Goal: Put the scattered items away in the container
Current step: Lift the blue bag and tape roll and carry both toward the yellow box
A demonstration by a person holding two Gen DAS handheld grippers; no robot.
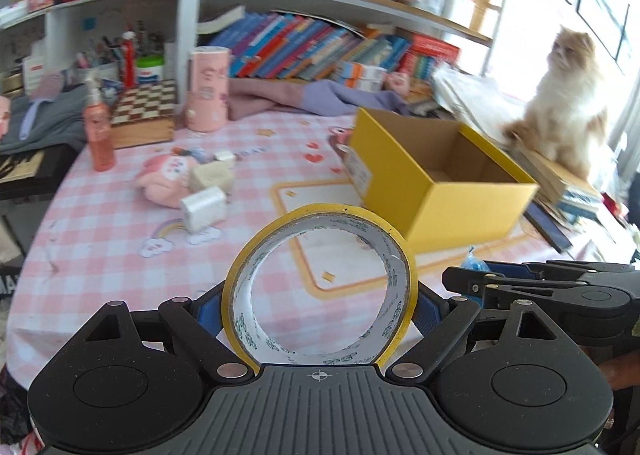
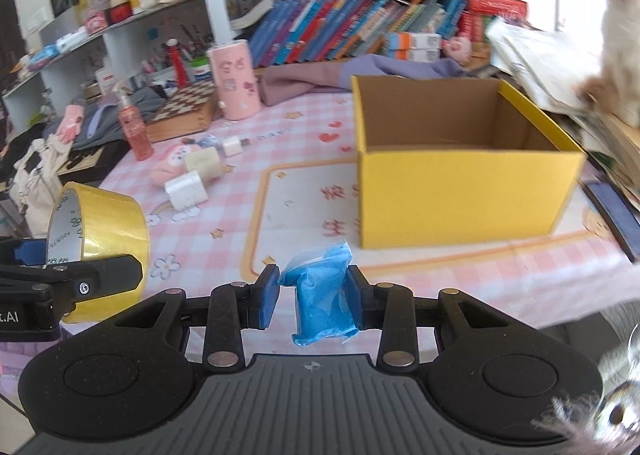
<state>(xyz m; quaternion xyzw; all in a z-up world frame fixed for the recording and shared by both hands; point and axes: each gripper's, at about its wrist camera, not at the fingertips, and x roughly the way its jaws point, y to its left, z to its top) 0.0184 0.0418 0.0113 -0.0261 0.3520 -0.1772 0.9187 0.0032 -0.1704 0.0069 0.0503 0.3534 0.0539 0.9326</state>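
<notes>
Gripping a tape roll point(image 1: 320, 287), left hand-held gripper point(image 1: 318, 307); right hand-held gripper point(image 2: 312, 295) clenched on a blue packet point(image 2: 322, 295). Both near the yellow box point(image 2: 460, 191) on the bench point(image 2: 280, 215). Best: carry over the rim, then release inside.

Yellow tape roll point(image 1: 320, 287) and blue packet point(image 2: 323, 297) held; yellow box point(image 2: 468, 191) empty.

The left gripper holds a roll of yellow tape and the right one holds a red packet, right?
Almost. The left gripper does hold the yellow tape roll, but the right gripper holds a blue packet, not red, as the right wrist view shows.
</notes>
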